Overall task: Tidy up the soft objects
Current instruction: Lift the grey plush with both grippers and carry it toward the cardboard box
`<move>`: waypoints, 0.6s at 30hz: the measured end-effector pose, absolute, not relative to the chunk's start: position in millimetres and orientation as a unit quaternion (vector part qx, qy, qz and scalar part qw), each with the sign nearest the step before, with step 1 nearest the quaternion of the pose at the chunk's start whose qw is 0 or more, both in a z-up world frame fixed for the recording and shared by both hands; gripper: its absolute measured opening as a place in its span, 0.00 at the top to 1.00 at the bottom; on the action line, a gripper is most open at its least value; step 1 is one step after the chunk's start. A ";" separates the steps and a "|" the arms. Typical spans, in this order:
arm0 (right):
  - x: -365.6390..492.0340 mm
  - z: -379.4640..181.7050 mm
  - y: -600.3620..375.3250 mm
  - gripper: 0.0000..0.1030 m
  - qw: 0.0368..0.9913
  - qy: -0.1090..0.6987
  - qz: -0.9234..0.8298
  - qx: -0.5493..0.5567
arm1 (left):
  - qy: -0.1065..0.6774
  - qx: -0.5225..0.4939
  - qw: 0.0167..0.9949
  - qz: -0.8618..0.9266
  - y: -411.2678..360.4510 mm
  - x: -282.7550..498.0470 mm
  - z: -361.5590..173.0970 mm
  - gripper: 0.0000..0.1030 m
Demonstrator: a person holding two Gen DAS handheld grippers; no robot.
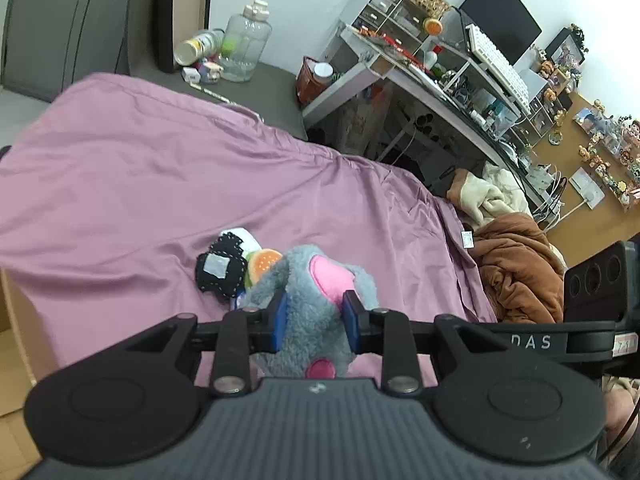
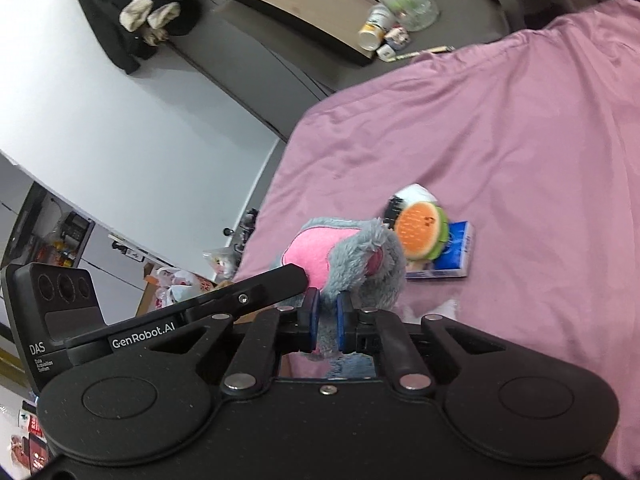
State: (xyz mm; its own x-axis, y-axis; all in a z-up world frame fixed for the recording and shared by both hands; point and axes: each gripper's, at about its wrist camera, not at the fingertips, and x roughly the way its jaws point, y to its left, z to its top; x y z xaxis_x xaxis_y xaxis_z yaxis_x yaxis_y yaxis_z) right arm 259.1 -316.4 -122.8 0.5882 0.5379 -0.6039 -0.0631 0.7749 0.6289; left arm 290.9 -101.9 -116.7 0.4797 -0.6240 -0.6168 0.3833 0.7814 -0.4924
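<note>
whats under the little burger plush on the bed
The burger plush lies on a blue and white packet, which rests on the purple bedspread. A white and black soft item sits against it. What the packet is, and anything beneath, is covered.

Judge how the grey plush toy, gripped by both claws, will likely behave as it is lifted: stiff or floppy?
Probably floppy: the grey plush toy bulges around the left claw, and the right claw pinches its fur thin. Likely light, since small pinches carry it. Slipping seems unlikely; the fuzzy pile should grip the pads.
</note>
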 end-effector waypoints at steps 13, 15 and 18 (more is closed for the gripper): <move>245.9 -102.4 -264.9 0.91 0.840 0.397 0.239 0.282 | 0.398 -0.146 0.867 -0.261 -48.3 250.3 -88.8 0.84; 243.5 -98.2 -252.0 0.91 0.836 0.390 0.263 0.282 | 0.403 -0.155 0.860 -0.272 -42.3 245.0 -87.9 0.98; 242.6 -94.8 -234.4 0.91 0.841 0.387 0.273 0.262 | 0.408 -0.144 0.865 -0.254 -35.5 239.4 -90.4 0.98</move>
State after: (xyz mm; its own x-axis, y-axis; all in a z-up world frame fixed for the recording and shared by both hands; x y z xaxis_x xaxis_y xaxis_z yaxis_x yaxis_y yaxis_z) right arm 242.6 -234.4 -94.8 0.5512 0.6616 -0.5084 -0.2566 0.7142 0.6512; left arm 239.4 -35.5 -90.4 0.5383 -0.5564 -0.6330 0.3216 0.8299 -0.4559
